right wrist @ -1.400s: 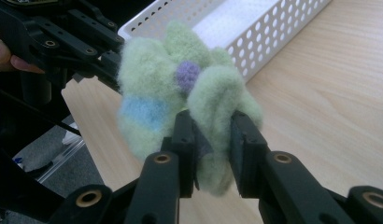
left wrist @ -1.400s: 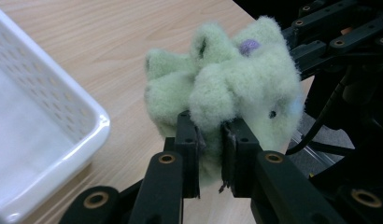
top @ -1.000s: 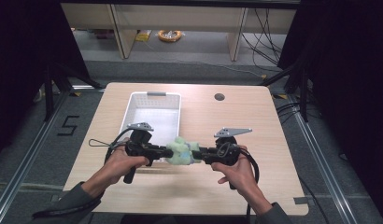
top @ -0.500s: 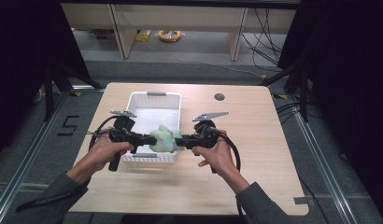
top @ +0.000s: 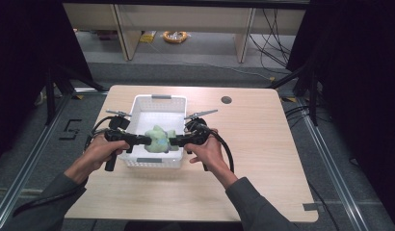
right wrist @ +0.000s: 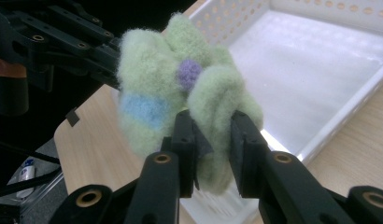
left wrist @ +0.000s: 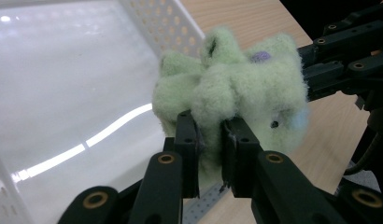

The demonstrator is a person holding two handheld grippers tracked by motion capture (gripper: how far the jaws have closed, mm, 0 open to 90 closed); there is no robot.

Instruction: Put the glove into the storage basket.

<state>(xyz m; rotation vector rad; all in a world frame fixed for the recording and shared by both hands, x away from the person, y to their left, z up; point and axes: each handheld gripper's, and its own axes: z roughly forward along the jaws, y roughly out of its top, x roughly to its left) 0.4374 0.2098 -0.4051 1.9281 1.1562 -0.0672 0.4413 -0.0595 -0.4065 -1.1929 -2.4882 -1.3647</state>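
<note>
Plush toy (top: 158, 138) between both grippers' clamped jaws.

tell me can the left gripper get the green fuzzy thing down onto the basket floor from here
Probably yes. The left gripper and right gripper hold the green plush item over the open white basket, with nothing visible underneath it.

Grey sleeves; black left tool (top: 141, 140) and right tool (top: 175, 141), brass-coloured screws, black trailing cables
</note>
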